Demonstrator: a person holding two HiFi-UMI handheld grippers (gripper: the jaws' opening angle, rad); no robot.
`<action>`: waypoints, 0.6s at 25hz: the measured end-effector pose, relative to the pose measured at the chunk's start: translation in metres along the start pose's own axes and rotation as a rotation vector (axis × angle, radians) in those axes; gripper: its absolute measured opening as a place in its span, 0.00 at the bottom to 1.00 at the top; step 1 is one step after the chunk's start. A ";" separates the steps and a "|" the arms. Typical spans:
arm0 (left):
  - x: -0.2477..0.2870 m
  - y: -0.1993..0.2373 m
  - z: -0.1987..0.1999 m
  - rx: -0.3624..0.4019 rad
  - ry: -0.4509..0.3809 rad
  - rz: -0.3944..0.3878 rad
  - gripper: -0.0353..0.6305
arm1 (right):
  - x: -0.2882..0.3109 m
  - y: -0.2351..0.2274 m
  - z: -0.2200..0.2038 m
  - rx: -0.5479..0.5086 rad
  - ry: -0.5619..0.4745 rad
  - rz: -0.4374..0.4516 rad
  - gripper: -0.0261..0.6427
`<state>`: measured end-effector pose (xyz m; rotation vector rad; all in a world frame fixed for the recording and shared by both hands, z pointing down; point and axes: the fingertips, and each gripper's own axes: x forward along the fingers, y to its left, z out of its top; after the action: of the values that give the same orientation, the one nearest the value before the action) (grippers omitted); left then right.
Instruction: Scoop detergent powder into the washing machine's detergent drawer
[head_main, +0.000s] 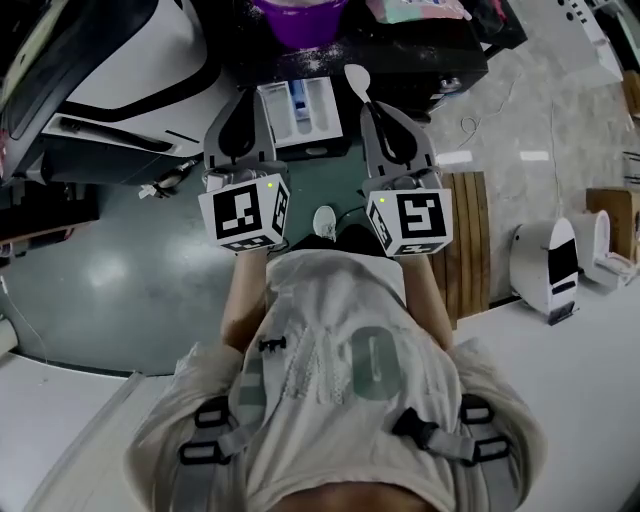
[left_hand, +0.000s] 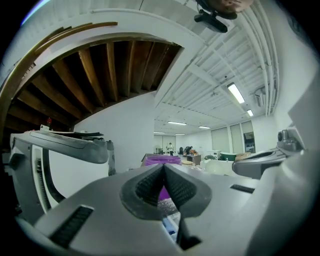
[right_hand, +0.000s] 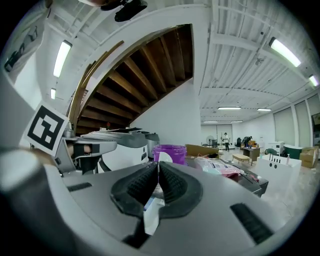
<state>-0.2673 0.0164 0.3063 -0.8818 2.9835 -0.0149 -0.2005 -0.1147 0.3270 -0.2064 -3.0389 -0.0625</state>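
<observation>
Bench: tub behind drawer; R gripper holds spoon.

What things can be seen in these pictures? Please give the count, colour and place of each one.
tub: one, purple, on the dark surface at the top
drawer: one, white with a blue part, just below the tub
spoon: one, white, sticking out of the right gripper, right of the drawer
machine: one, white and black, at the left
bag: one, pink and green, right of the tub
wooden slats: one set, brown, on the floor at the right
left gripper: one, grey, shut and empty
right gripper: one, grey, shut on the spoon
</observation>
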 end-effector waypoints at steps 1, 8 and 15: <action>0.000 0.002 0.000 -0.003 0.004 0.009 0.08 | 0.003 0.001 0.001 -0.002 -0.002 0.007 0.06; 0.004 0.002 -0.009 -0.020 0.043 0.044 0.09 | 0.013 -0.002 0.003 -0.002 -0.001 0.042 0.06; 0.010 -0.012 -0.009 -0.002 0.058 0.062 0.09 | 0.020 -0.019 0.007 0.015 -0.010 0.056 0.06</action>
<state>-0.2692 0.0009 0.3151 -0.8019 3.0634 -0.0372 -0.2240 -0.1308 0.3217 -0.2912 -3.0406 -0.0341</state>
